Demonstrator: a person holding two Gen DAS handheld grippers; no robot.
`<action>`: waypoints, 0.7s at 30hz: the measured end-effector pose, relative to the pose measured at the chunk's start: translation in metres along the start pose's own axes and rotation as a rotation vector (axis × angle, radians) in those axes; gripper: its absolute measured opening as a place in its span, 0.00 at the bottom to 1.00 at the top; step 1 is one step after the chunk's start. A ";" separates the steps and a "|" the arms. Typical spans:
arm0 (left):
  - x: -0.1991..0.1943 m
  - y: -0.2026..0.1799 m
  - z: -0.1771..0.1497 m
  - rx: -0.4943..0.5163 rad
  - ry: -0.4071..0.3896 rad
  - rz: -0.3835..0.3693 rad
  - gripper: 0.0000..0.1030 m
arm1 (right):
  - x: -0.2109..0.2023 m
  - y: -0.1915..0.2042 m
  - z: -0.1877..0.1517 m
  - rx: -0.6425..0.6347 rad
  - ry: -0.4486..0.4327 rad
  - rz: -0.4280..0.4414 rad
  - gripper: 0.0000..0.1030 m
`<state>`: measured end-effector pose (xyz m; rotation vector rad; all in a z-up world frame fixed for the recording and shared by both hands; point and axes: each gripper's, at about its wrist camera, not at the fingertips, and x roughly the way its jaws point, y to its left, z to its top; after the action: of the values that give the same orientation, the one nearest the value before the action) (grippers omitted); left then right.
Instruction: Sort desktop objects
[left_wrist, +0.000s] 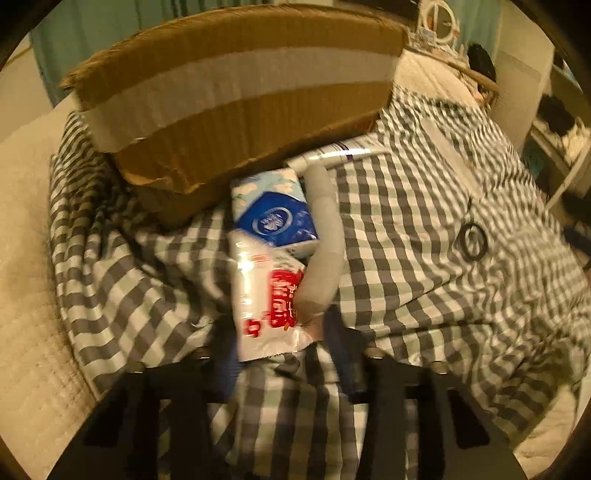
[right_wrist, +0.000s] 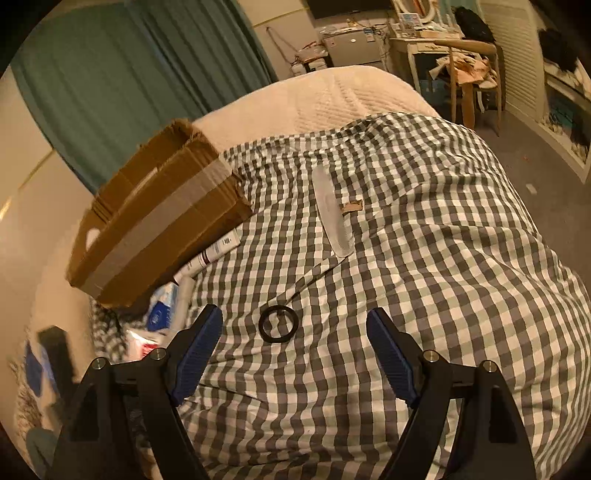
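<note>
While the left claw (left_wrist: 286, 328) is clamped on a white-and-red packet (left_wrist: 267, 295), right claw (right_wrist: 294, 345) spread wide, black ring (right_wrist: 277, 324) lying between on checked blanket (right_wrist: 424, 280).

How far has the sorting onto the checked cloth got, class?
Done: little shows; the brown cardboard box interior is mostly hidden. In hand: the left gripper seems to pinch the red-and-white plastic packet. Left: blue tissue pack, black ring, clear comb; right gripper open.

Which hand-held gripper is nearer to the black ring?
Right. The right hand-held gripper is open with the black ring just ahead, between its fingers; the left hand-held gripper is off beside the red-and-white packet.
</note>
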<state>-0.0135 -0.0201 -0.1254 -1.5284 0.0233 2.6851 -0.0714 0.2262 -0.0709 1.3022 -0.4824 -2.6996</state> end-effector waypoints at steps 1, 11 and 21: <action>-0.008 0.006 0.001 -0.037 -0.022 -0.022 0.29 | 0.004 0.002 0.000 -0.015 0.004 -0.007 0.78; -0.027 0.034 0.009 -0.178 -0.088 -0.124 0.18 | 0.062 0.034 -0.012 -0.220 0.111 -0.054 0.78; -0.044 0.033 0.015 -0.194 -0.168 -0.160 0.18 | 0.098 0.035 -0.020 -0.276 0.174 -0.103 0.39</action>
<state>-0.0056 -0.0541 -0.0802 -1.2793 -0.3594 2.7413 -0.1186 0.1654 -0.1440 1.4960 -0.0227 -2.5811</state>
